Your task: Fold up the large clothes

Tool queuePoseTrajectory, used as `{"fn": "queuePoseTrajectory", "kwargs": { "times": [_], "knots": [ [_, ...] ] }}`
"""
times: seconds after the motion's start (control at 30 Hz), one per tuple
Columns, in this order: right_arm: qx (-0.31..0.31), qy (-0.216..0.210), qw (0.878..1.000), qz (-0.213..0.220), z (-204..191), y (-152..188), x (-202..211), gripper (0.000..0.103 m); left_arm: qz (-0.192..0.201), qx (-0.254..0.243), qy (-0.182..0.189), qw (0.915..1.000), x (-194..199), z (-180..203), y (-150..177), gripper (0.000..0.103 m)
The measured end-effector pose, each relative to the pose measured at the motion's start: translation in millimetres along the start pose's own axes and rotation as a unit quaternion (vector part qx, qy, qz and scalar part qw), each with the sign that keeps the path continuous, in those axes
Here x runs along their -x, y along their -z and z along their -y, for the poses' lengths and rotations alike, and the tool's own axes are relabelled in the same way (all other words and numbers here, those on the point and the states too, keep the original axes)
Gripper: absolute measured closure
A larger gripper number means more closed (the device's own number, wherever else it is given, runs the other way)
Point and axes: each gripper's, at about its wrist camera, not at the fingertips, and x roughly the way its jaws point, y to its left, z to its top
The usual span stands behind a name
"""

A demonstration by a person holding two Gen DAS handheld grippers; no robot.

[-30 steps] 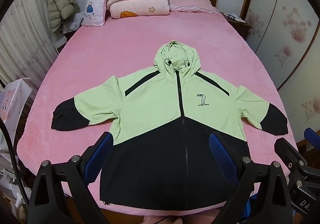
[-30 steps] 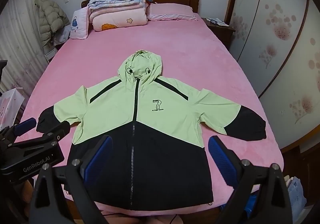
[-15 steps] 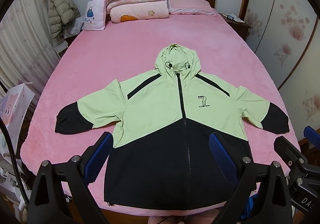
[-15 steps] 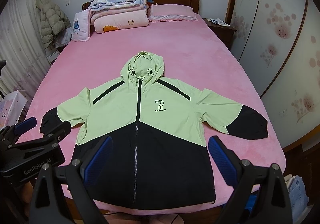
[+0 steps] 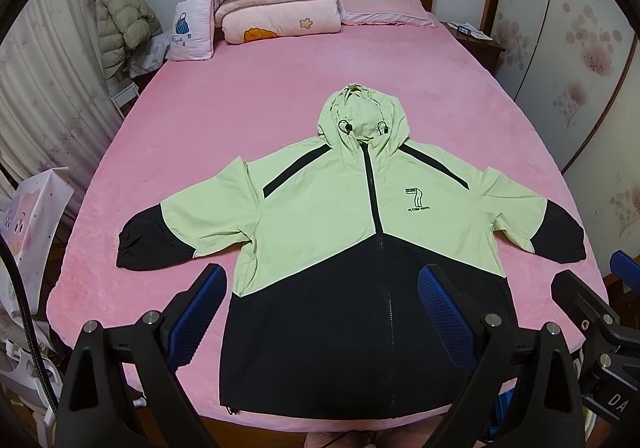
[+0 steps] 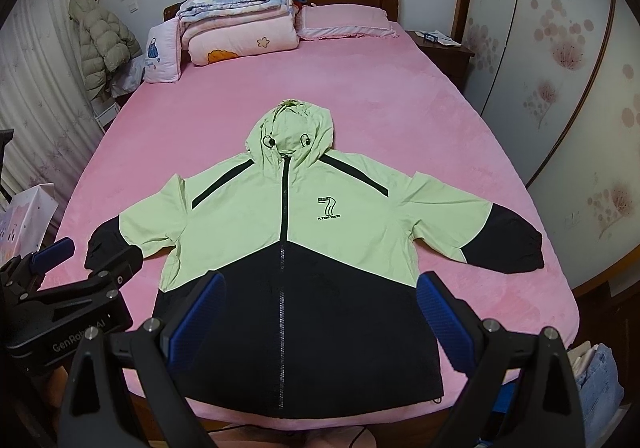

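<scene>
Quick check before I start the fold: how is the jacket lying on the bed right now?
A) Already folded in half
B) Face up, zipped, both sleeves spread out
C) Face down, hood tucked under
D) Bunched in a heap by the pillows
B: the jacket lies flat on the pink bed with its zipper closed, its chest logo showing, and both sleeves out to the sides, while both tools hover open above its hem.

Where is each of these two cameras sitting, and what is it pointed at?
Left wrist view: sits on the left gripper above the bed's foot, facing the green-and-black hooded jacket; its blue-padded fingers show, open.
Right wrist view: sits on the right gripper, same aim, fingers open.
Shared: the jacket, the pink bed, and each view catches the other gripper at its edge.
</scene>
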Motion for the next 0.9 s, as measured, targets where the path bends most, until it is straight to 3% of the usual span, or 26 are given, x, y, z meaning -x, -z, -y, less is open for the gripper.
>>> {"fn": "queuePoseTrajectory", "kwargs": {
  "times": [0.9],
  "knots": [
    [-0.007, 0.011, 1.0, -0.014, -12.7, 3.6, -4.5, 0.011, -0.003, -0.005, 0.013, 0.9999, -6.9, -13.6, -3.4, 0.006]
  ]
}}
